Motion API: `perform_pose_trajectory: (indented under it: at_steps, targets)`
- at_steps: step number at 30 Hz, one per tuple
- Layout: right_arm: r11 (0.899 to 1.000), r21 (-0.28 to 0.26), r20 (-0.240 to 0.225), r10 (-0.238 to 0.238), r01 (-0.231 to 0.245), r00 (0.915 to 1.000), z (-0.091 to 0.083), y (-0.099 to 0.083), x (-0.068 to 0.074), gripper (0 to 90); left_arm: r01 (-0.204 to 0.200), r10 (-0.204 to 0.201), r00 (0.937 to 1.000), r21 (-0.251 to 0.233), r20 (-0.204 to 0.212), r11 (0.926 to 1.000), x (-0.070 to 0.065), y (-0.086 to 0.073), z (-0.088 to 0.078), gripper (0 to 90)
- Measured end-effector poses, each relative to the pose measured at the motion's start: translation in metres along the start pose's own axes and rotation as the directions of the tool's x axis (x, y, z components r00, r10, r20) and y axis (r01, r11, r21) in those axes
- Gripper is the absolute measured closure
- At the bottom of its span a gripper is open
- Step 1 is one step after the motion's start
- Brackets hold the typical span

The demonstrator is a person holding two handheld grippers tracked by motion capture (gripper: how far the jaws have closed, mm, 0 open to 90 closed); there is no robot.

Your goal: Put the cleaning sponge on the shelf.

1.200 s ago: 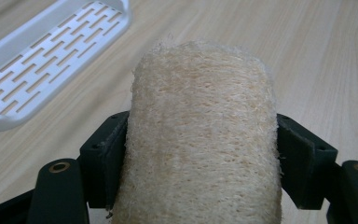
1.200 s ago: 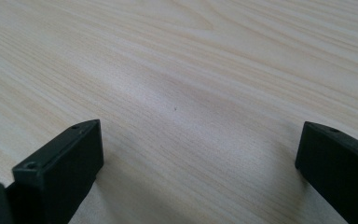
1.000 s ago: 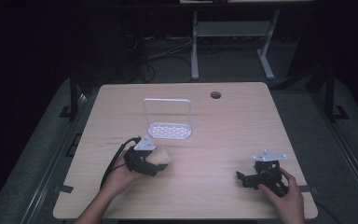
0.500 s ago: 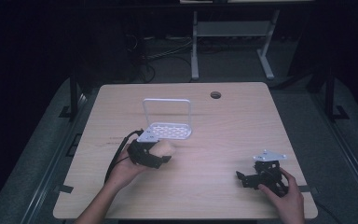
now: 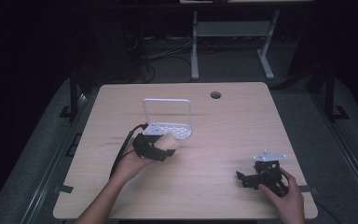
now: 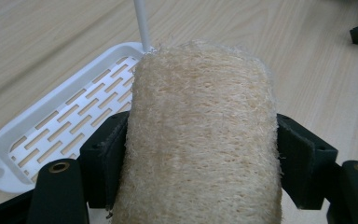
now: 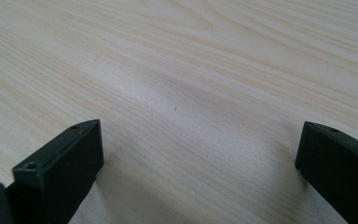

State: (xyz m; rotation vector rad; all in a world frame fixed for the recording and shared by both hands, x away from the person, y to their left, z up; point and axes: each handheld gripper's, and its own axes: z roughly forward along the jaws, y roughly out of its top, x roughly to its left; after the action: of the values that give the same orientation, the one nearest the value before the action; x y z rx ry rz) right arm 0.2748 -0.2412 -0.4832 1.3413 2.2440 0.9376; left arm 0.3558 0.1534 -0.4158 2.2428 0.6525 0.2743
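At table centre, just near of the white slotted rack (image 5: 173, 129) | my left gripper (image 5: 161, 150) pinches a loofah sponge (image 6: 200, 135) over the rack's near edge | rack tray holds nothing I can see | near right, my right gripper (image 5: 246, 178) rests on the table (image 5: 242, 121), jaws spread wide.

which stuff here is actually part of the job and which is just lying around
In use:
- loofah sponge, clamped in the left tongs
- white slotted rack, right beside the sponge

Not in use:
- right tongs, open, resting on the bare table
- round hole near the table's far edge
- metal stand on the floor beyond the table
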Motion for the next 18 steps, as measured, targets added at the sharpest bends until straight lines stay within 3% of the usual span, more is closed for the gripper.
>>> perform_pose_trajectory:
  at_steps: [18]
  targets:
    - [1.000,0.000,0.000,0.000,0.000,1.0000,0.000,0.000,0.000,0.7,0.020,-0.020,0.9993,-0.001,-0.031,0.9998,0.013,0.013,0.018,26.6]
